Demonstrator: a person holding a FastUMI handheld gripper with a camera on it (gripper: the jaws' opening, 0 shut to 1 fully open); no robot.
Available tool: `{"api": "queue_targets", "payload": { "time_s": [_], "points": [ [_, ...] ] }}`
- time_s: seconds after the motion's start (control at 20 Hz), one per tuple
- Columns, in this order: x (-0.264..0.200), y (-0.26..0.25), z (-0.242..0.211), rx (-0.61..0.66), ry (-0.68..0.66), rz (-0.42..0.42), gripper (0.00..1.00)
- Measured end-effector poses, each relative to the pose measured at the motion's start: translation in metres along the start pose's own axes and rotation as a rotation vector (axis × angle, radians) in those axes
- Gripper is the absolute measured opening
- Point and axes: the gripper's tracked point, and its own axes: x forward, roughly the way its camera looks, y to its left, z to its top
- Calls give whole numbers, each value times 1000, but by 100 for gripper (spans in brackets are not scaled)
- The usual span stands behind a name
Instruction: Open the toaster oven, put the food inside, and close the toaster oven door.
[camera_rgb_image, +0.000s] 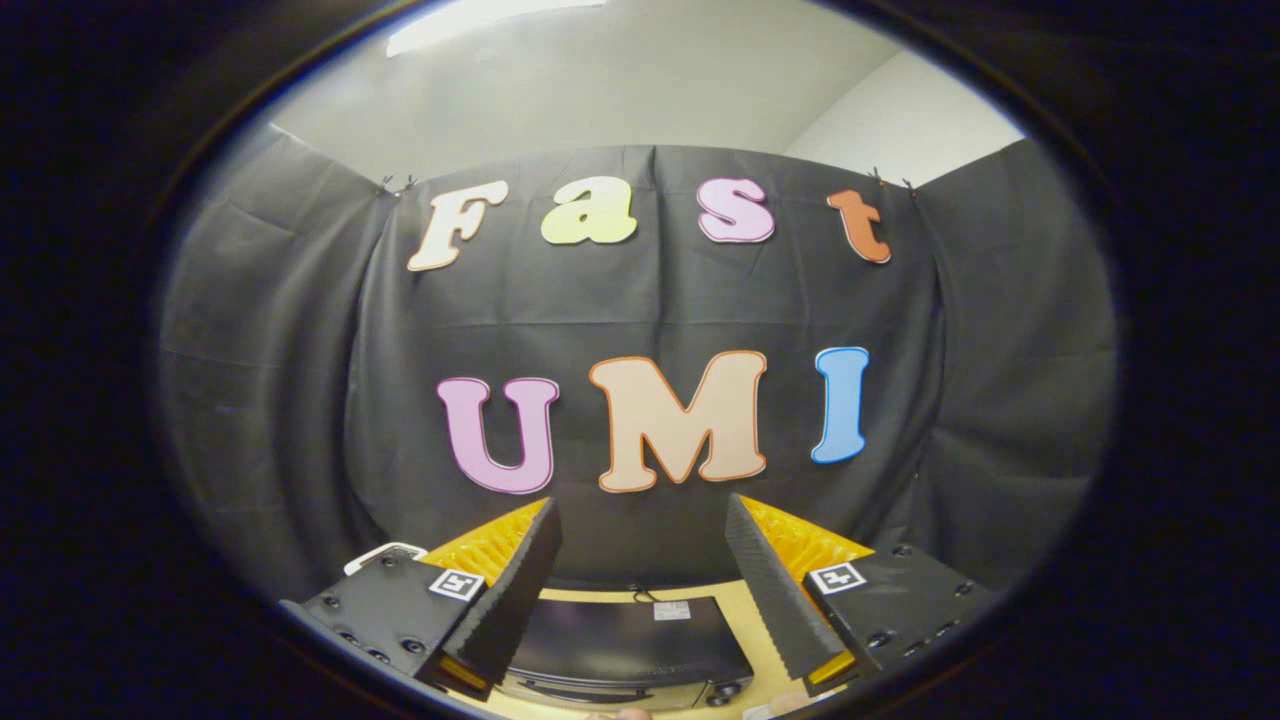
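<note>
My gripper (642, 525) is held high above the table, open, with nothing between its fingers. Below and between the fingers I look down on the flat black top of the toaster oven (625, 640), which stands on a light wooden table (745, 610). A small label sits near the back edge of its top. The oven's front edge with a knob (722, 692) shows at the bottom; the door itself is hidden from this angle. A bit of something pale (618, 714), perhaps the food or a hand, peeks in just before the oven; I cannot tell which.
The black cloth wall (640, 320) of the booth hangs close behind the oven and wraps both sides. A white object's edge (385, 553) peeks out behind the left finger's mount. Pale room walls and a ceiling light show above the cloth.
</note>
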Motion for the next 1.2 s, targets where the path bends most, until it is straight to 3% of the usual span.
{"api": "queue_targets", "payload": {
  "time_s": [0.25, 0.5, 0.75, 1.2],
  "points": [
    [13, -3, -45, 17, 67, -14, 100],
    [27, 1, -137, 21, 218, -37, 100],
    [38, 19, -212, 35, 347, -5, 100],
    [22, 39, -282, 50, 485, 43, 100]
  ]
}}
